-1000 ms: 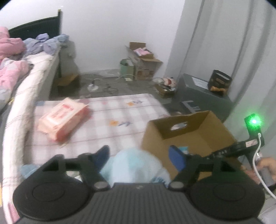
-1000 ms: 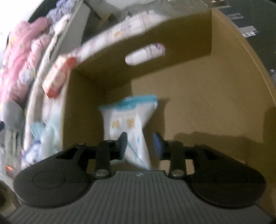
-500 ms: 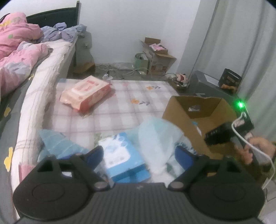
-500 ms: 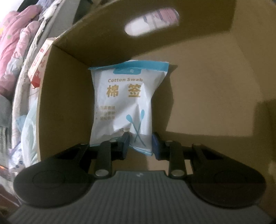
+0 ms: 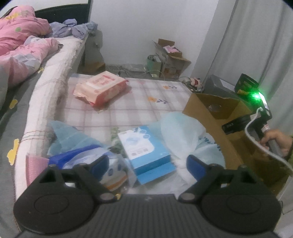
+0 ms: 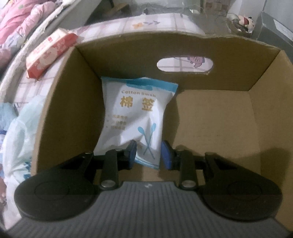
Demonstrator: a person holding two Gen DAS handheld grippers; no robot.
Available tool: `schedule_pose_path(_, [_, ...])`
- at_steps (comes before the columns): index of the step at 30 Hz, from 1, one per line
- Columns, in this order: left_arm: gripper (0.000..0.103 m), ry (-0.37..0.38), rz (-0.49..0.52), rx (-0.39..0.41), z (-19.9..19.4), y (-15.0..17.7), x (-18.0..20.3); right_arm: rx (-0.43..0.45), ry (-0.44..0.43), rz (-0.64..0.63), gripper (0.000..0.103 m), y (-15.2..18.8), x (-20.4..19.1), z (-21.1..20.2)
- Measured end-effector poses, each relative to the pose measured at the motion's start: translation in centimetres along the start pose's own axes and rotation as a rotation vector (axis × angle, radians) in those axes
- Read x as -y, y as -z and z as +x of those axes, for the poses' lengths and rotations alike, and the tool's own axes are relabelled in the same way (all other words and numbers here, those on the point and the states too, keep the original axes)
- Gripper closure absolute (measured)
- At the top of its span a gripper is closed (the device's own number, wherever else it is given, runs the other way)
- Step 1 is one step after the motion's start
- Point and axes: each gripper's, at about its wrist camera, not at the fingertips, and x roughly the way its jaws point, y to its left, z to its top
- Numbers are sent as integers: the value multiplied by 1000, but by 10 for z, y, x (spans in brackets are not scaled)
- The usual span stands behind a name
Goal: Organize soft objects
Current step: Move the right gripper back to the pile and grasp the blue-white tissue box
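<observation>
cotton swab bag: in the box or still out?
In. The cotton swab bag stands inside the cardboard box, leaning against its back left corner, with its lower edge between the right tool's fingers.

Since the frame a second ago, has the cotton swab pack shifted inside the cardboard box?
Yes. The cotton swab pack was tilted and off the back wall; now it stands against the cardboard box wall under the handle cutout, near the left corner.

Home bedroom, bed (image 5: 55, 60) with pink quilt (image 5: 20, 45), dark headboard (image 5: 62, 16), grey curtains (image 5: 256, 45), floor clutter
</observation>
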Motion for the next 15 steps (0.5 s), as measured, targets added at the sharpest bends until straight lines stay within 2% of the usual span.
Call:
schedule_pose_path(2, [9, -10, 0, 12, -5, 3, -4, 13, -1, 17, 64, -1, 1, 0])
schedule_pose_path(4, [5, -23, -6, 25, -11, 8, -9, 30, -2, 42, 61, -1, 4, -5])
schedule_pose_path(9, [3, -29, -24, 67, -29, 18, -23, 91, -20, 99, 61, 3, 12, -25])
schedule_pose_path(15, [2, -32, -54, 109, -47, 30, -42, 214, -43, 115, 61, 10, -4, -83])
